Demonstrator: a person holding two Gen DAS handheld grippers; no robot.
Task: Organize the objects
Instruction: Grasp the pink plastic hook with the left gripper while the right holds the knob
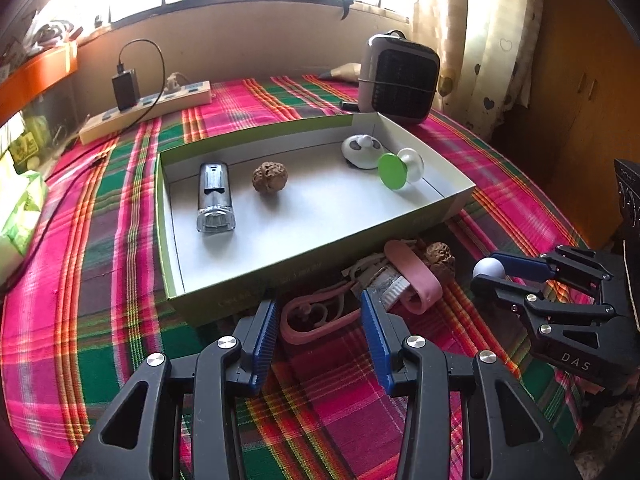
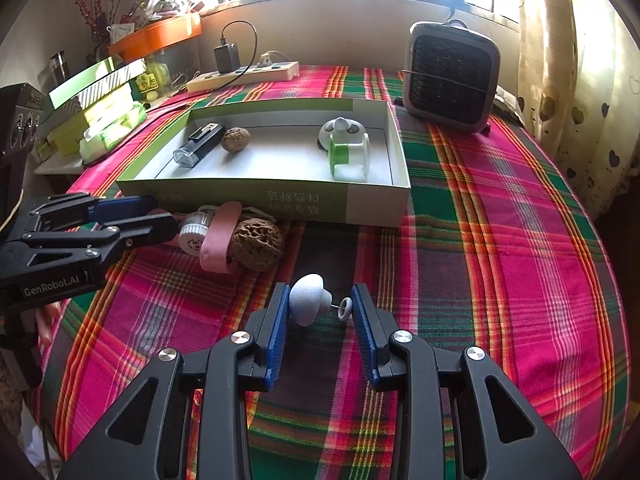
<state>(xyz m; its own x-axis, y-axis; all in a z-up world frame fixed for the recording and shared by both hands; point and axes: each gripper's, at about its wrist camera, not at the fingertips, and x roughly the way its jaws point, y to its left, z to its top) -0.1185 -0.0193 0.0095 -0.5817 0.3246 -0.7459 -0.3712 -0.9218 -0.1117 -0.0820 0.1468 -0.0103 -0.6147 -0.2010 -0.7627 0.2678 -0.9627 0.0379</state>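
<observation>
1. Your right tool (image 2: 318,300) grips a small white mushroom-shaped piece (image 2: 308,298) with a thin pin and ring at its right end; the left pad presses the cap and the right pad meets the ring, low over the plaid-covered counter (image 2: 500,240).
2. Your left tool (image 1: 318,312) stands wide with nothing between its pads, hovering over the near pile just in front of the box.
3. That pile holds a pink strap (image 1: 412,276), a pink loop-shaped piece (image 1: 316,320), a white ribbed round part (image 2: 194,230) and a walnut (image 2: 256,244), all touching or overlapping.
4. The shallow open box (image 1: 172,264) lies on the counter beyond the pile. Inside it, at the left, lie a clear-ended dark cylinder (image 1: 214,196) and a second walnut (image 1: 269,176); at the right, a white round gadget (image 1: 360,150) touches a green-and-white spool (image 1: 400,170).
5. Far off stand a power strip (image 1: 148,108) at the left and a small grey fan heater (image 1: 396,76) at the right.
</observation>
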